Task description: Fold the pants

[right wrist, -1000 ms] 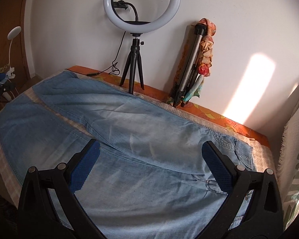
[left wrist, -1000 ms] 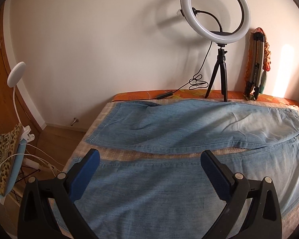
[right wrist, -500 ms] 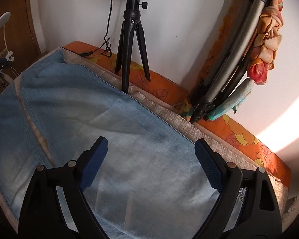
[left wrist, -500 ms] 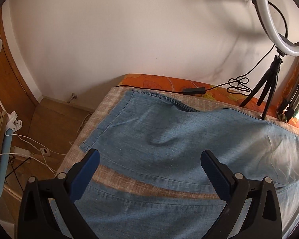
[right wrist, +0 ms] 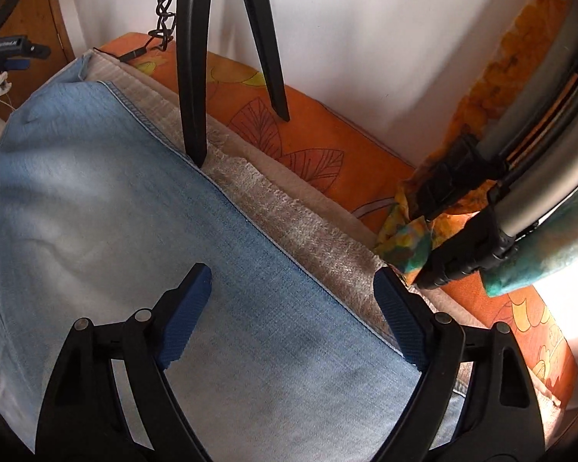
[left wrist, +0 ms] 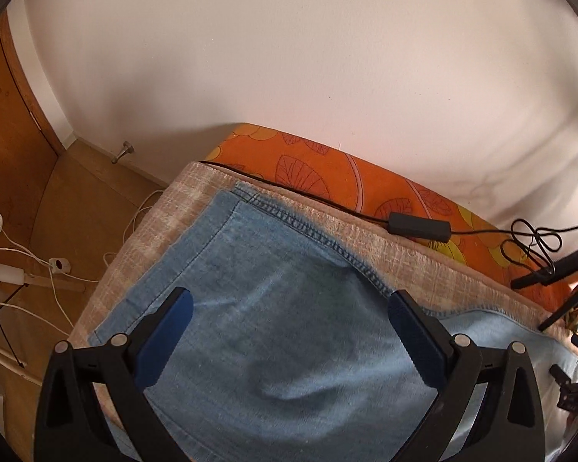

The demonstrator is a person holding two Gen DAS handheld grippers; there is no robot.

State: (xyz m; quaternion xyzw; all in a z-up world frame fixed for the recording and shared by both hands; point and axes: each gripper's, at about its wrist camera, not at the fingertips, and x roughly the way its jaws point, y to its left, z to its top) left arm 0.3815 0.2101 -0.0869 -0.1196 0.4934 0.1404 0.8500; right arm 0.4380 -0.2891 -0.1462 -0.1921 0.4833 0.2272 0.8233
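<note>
Light blue jeans (left wrist: 273,288) lie flat on a beige blanket (left wrist: 165,223), the far leg's hem at the bed's left end. My left gripper (left wrist: 289,308) hangs open just above that leg near the hem, nothing between its blue pads. In the right wrist view the same far leg (right wrist: 115,192) runs along the bed's back side. My right gripper (right wrist: 293,292) is open over the leg's far seam, its right pad (right wrist: 399,315) at the seam edge, with nothing gripped.
A black tripod leg (right wrist: 190,77) stands on the blanket right at the jeans' far seam. A folded tripod with coloured cloth (right wrist: 481,211) leans against the wall on the right. A black cable with inline box (left wrist: 418,227) lies on the orange mattress (left wrist: 327,181). Cables (left wrist: 57,269) trail on the wooden floor to the left.
Both grippers have come forward and down toward the far leg. The left one swung toward the hem end, the right one toward the far seam near the tripod. The right jaws narrowed slightly.
</note>
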